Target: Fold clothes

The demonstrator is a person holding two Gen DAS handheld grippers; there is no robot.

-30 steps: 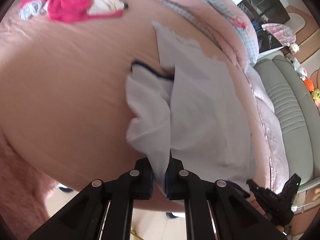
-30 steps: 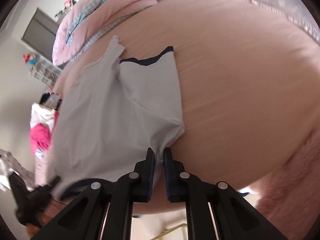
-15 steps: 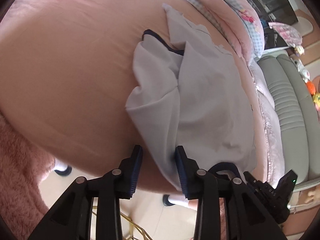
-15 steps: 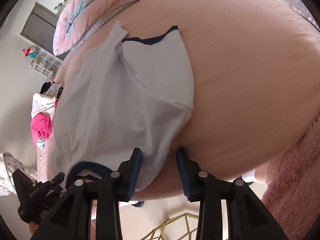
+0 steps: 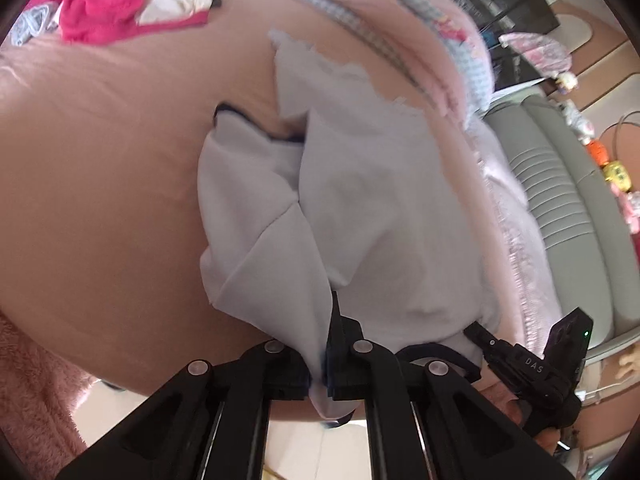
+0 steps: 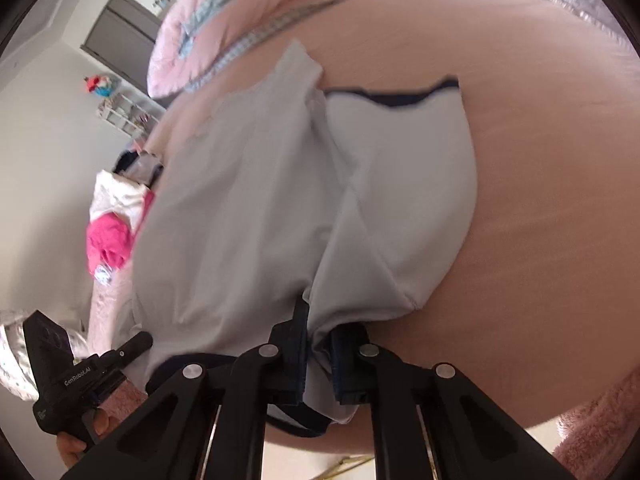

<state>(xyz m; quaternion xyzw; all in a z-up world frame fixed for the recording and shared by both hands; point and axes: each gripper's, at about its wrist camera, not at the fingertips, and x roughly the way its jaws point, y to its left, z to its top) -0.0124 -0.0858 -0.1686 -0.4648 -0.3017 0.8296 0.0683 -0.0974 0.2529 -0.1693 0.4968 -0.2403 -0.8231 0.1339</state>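
Both black two-finger grippers, left (image 5: 320,364) and right (image 6: 318,356), are clamped tight on the near edge of the pale grey navy-trimmed cotton shirt (image 5: 372,216) lying on the pink bedsheet (image 5: 100,184).

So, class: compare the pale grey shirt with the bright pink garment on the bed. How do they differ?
The pale grey shirt lies spread out near the bed's edge; the bright pink garment sits bunched in a pile at the far side. The shirt has dark navy trim; the pink garment shows none. The shirt's near edge is pinched by both hand-held grippers; nothing touches the pink one. Both rest on the pink bedsheet.
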